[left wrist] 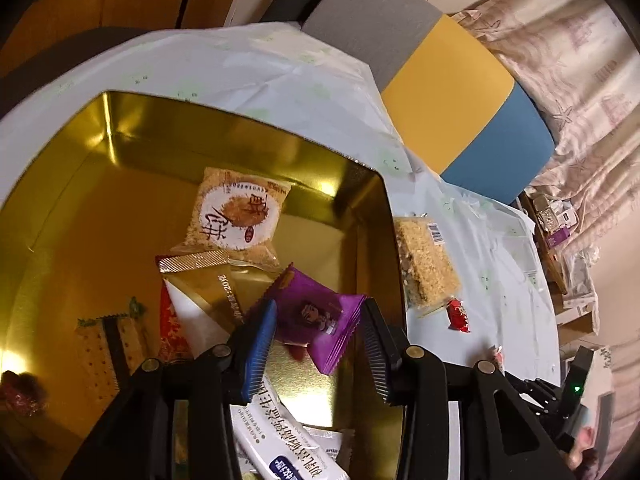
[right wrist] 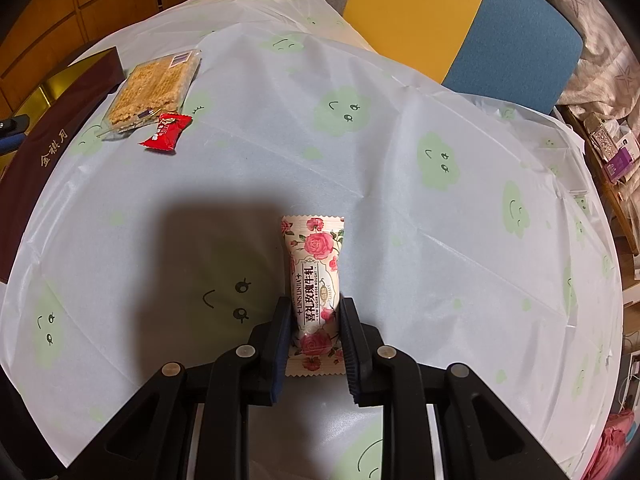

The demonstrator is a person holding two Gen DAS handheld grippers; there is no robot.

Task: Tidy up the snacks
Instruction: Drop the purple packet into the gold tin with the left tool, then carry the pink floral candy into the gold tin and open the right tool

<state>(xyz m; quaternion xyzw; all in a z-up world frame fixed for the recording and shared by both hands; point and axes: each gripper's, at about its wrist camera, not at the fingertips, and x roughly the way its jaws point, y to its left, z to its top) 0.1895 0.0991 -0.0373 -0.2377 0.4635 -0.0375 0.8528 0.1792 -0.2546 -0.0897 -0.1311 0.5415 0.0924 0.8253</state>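
Note:
An open gold tin (left wrist: 100, 140) stands on the cloud-print tablecloth (right wrist: 360, 184) and holds several snacks: a round-label crisp pack (left wrist: 240, 212), a gold packet (left wrist: 204, 284) and a white bar (left wrist: 280, 440). Over the tin, my left gripper (left wrist: 319, 308) is shut on a tilted purple packet (left wrist: 316, 320), which spans from fingertip to fingertip above the tin floor. On the cloth, my right gripper (right wrist: 315, 305) is shut on a rose-print nougat packet (right wrist: 314, 264) that lies flat. A rice cracker pack (right wrist: 152, 88) and a red candy (right wrist: 166, 133) lie beside the tin's maroon side (right wrist: 60, 120).
A chair with grey, yellow and blue panels (right wrist: 420, 8) stands behind the table. A cluttered shelf (right wrist: 612, 152) and patterned fabric (left wrist: 580, 60) are at the right. The rice cracker pack (left wrist: 426, 264) and red candy (left wrist: 459, 314) sit just outside the tin's right wall.

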